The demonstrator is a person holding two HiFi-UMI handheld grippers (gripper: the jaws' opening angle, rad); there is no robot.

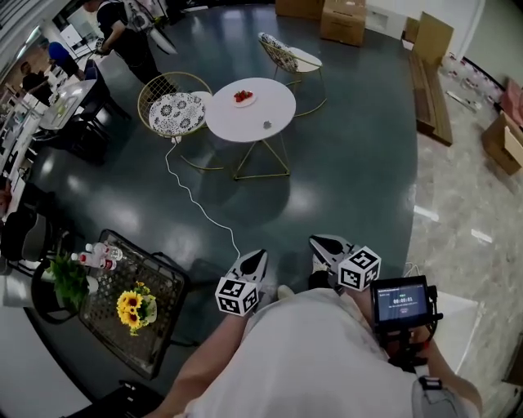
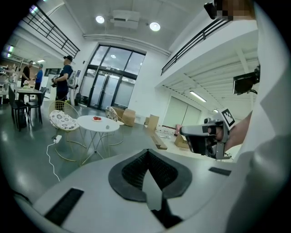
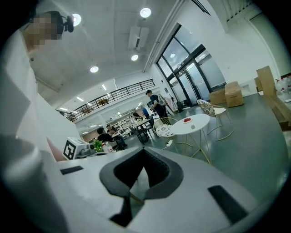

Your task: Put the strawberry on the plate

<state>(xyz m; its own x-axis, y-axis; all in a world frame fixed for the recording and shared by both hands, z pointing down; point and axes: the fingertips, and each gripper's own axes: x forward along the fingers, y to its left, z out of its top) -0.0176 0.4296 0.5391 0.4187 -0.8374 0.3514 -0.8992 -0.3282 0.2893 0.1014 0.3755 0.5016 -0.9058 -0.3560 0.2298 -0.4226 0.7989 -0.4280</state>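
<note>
Unreadable screen [image 1: 400,300] near right gripper [image 1: 324,245]

We see a glossy dark floor [image 1: 351,171], a smooth white table [image 1: 274,106] on thin gold metal legs [image 1: 282,159], a wire chair [image 1: 147,94] with a patterned cloth cushion [image 1: 176,113], and cardboard boxes [image 1: 343,20].

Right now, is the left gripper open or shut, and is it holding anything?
Shut. In its own view the left gripper has its jaws together at the tips, and nothing is held between them.
</note>
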